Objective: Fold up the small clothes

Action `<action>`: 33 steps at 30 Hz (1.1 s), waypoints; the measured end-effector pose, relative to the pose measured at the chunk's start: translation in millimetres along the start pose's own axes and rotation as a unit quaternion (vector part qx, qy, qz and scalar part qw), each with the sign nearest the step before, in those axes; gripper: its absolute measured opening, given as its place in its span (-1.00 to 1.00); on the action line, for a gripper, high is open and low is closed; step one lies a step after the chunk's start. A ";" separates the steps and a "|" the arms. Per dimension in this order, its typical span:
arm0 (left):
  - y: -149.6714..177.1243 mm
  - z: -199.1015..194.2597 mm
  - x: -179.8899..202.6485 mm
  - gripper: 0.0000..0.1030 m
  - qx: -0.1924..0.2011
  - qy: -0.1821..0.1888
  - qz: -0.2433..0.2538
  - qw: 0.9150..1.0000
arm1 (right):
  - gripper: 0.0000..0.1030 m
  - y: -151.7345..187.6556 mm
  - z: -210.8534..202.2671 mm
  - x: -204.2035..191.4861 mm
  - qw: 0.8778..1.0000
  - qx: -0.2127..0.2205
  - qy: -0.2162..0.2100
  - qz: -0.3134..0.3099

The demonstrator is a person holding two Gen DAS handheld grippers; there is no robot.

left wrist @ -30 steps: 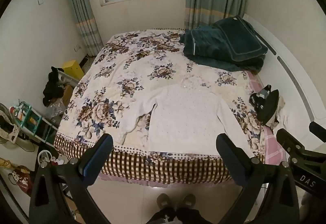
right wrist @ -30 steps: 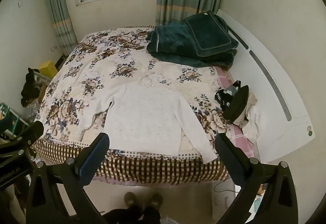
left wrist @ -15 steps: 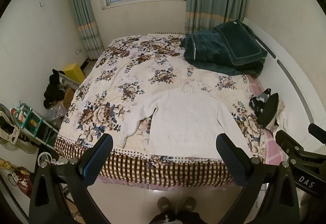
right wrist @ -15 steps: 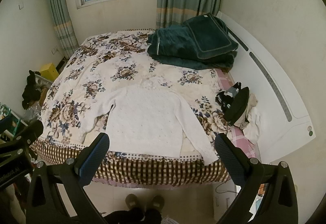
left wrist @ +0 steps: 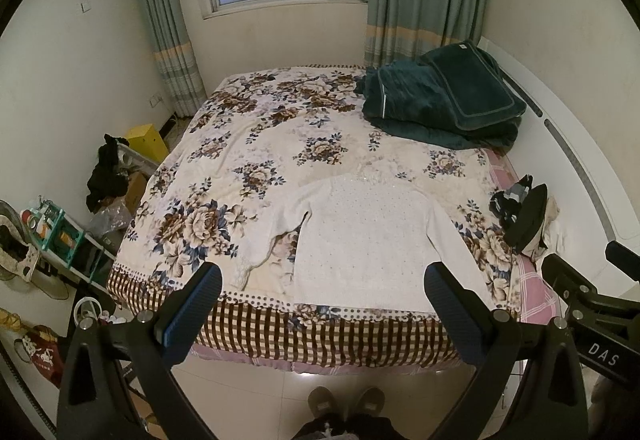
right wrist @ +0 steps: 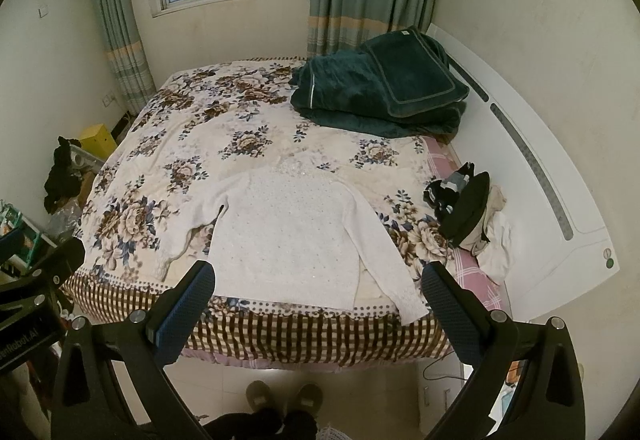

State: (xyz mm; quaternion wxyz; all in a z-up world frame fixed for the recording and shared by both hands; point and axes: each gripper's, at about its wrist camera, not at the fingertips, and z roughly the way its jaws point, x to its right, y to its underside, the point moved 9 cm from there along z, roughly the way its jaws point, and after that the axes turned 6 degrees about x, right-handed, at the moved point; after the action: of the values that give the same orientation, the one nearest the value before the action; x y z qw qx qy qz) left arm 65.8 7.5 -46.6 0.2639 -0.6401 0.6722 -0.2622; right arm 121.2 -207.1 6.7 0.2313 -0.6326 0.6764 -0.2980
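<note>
Left wrist view: left gripper (left wrist: 322, 306) has its fingers (left wrist: 191, 314) spread wide, nothing between them, held off the foot of the bed (left wrist: 280, 332) and well short of the cloth. Right gripper (right wrist: 318, 306) same story: fingers (right wrist: 450, 310) released and empty, hanging above the floor in front of the checked valance. Target is a white knit sweater (left wrist: 364, 240), lying flat and face-up on the floral bedspread (left wrist: 248, 144), hem along the near edge of the bed, collar pointing toward the window. Its left-hand sleeve bends down beside the body; the right-hand sleeve (right wrist: 394, 260) runs diagonally out to the near corner, cuff just at the edge. Judgement: light, soft, stretchy knit, no stiffness, so it will sag and drag on the bedspread rather than slide cleanly. Best pinch points look like cuff and shoulder seam for the sleeve folds, then the two hem corners for the body fold; pinch shallow to avoid grabbing the bedspread too. Nothing folded yet. Dark green blanket pile (right wrist: 376, 88) at the far side is well apart, no interference.
</note>
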 end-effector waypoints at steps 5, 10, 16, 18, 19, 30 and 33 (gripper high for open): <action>0.5 -0.1 -0.6 1.00 0.001 0.000 0.001 1.000 | 1.00 -3.3 -3.2 -5.3 1.000 0.001 -0.001 0.001; -1.7 0.0 -2.4 1.00 0.002 -0.001 0.001 1.000 | 1.00 -4.5 -6.3 -4.7 1.000 0.001 -0.001 0.001; -3.0 -1.3 -4.5 1.00 0.003 0.000 0.000 1.000 | 1.00 -5.4 -7.3 -4.3 1.000 0.002 -0.002 0.002; -5.9 -1.9 -6.5 1.00 0.003 0.001 0.000 1.000 | 1.00 -5.5 -7.9 -4.6 1.000 0.002 -0.002 0.002; -7.1 -1.8 -7.0 1.00 0.003 0.001 0.000 1.000 | 1.00 -5.4 -8.0 -4.6 1.000 0.003 -0.001 0.002; -5.5 -2.6 -5.1 1.00 0.005 0.000 0.000 1.000 | 1.00 -7.8 -10.4 -6.1 1.000 0.004 -0.001 0.002; -5.8 -2.6 -4.9 1.00 0.005 0.001 -0.001 1.000 | 1.00 -7.9 -10.7 -5.8 1.000 0.004 -0.002 0.002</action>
State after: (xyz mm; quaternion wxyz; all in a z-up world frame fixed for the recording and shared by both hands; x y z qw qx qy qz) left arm 68.5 12.2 -40.6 0.2664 -0.6391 0.6707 -0.2659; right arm 120.0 -200.3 19.4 0.2358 -0.6307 0.6760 -0.2992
